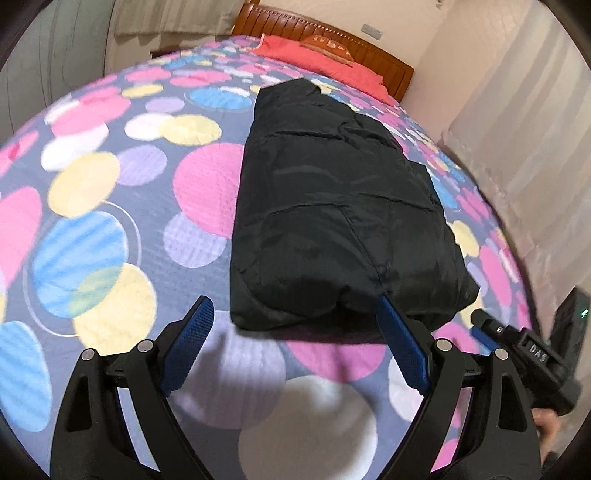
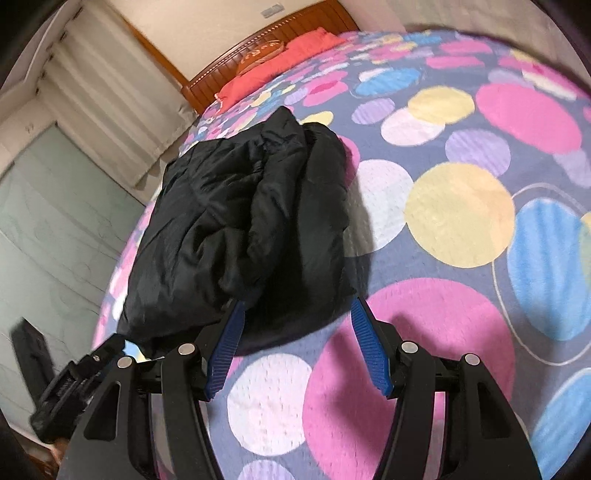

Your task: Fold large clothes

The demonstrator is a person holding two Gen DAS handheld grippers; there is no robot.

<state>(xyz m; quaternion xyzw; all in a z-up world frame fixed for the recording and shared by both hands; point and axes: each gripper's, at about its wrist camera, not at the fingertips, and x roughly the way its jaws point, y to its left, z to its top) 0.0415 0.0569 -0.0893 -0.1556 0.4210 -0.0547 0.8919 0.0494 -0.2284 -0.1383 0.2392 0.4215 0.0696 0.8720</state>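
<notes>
While my left gripper (image 1: 293, 306) stands wide, the folded black jacket (image 1: 332, 206) lies on the bed's spotted quilt (image 1: 110, 206), its near edge at my fingertips. "DAS" reads on the other tool beside the jacket.

My right gripper (image 2: 297, 304) gapes wide at the jacket's (image 2: 240, 229) near hem, grasping nothing.

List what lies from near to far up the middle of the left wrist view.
left gripper → black jacket, folded on the dotted bedspread → red pillow → wooden headboard
</notes>
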